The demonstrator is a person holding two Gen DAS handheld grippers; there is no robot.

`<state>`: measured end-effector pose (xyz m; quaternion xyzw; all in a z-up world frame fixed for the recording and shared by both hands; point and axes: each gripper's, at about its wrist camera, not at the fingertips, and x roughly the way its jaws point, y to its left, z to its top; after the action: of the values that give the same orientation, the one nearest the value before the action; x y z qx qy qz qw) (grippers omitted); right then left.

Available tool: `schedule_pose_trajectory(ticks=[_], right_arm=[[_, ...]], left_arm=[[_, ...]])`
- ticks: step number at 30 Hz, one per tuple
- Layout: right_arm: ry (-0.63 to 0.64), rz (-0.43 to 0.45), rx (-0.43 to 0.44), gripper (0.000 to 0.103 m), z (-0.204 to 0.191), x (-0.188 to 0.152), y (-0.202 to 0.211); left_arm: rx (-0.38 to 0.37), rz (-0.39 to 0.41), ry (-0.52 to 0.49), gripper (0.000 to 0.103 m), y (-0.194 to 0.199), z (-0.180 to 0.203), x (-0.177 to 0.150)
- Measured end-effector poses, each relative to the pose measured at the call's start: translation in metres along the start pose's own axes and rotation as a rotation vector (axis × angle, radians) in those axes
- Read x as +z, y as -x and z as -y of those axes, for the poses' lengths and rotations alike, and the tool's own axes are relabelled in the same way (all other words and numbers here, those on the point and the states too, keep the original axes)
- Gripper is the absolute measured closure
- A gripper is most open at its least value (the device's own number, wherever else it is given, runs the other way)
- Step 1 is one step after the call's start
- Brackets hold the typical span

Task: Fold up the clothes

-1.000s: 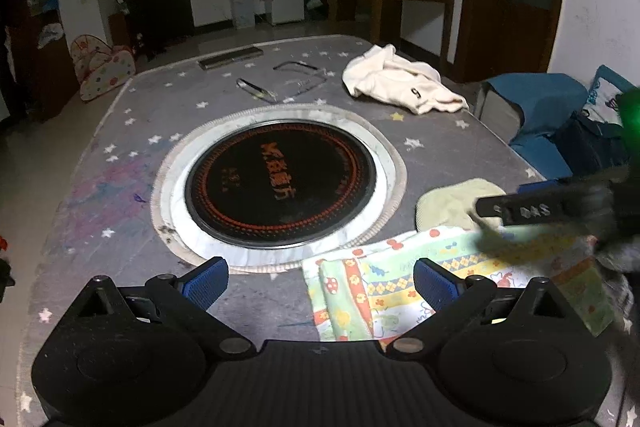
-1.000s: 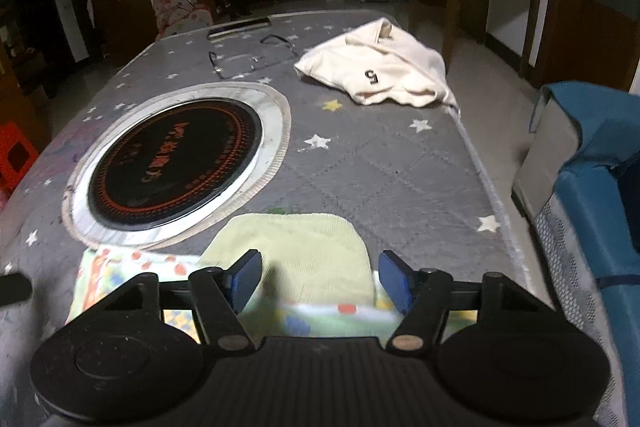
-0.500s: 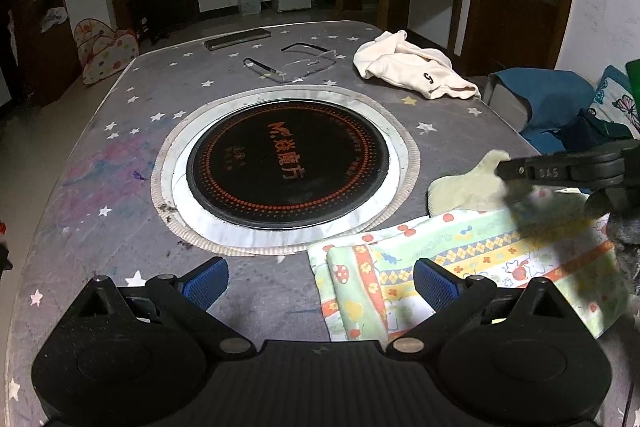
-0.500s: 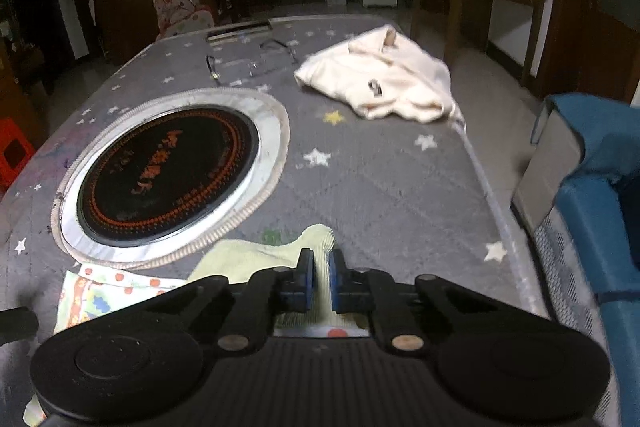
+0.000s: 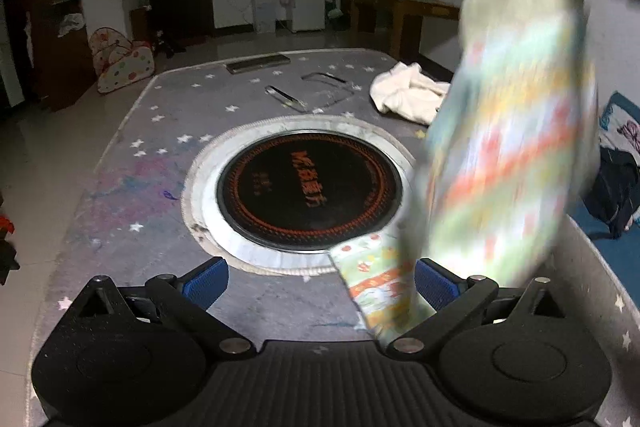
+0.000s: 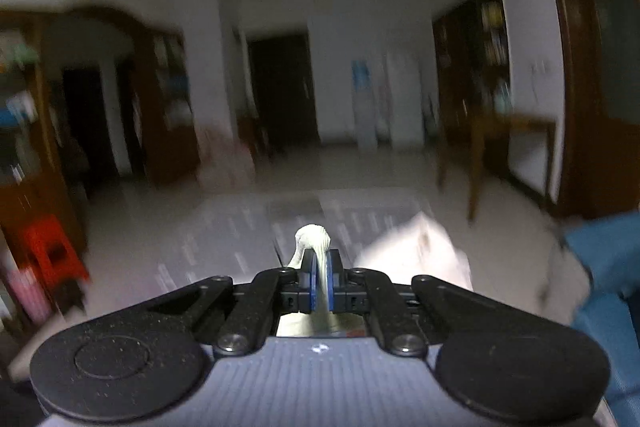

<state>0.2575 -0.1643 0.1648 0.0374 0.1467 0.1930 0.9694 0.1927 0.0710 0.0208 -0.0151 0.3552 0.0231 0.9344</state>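
While the right gripper point(image 6: 319, 285) clamps its blue pads tight on a pale fold of the patterned cloth point(image 5: 500, 155), that cloth hangs lifted and blurred at the right of the left wrist view, its lower corner trailing onto the grey star-printed table cover point(image 5: 160, 195). The left gripper point(image 5: 320, 285) stands with fingers wide apart, gripping nothing. A cream garment point(image 5: 408, 97) lies crumpled beyond the round black cooktop point(image 5: 308, 191).
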Motion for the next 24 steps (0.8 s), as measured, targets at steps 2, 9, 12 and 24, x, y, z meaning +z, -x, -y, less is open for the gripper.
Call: schedule_pose_trajectory(ticks=[2, 9, 12, 24], right_arm=[[0.024, 0.093, 0.060, 0.099, -0.014, 0.024, 0.032], [0.198, 0.065, 0.151, 0.098, -0.047, 0.013, 0.098], [0.248, -0.040, 0.179, 0.098, -0.054, -0.019, 0.108], [0.239, -0.106, 0.175, 0.047, -0.055, -0.075, 0.145]], left_arm=[[0.007, 0.015, 0.015, 0.002, 0.007, -0.008, 0.003], [0.037, 0.060, 0.054, 0.001, 0.032, -0.032, 0.005], [0.043, 0.067, 0.058, 0.001, 0.039, -0.037, 0.002], [0.018, 0.021, 0.043, 0.000, 0.035, -0.022, -0.024]])
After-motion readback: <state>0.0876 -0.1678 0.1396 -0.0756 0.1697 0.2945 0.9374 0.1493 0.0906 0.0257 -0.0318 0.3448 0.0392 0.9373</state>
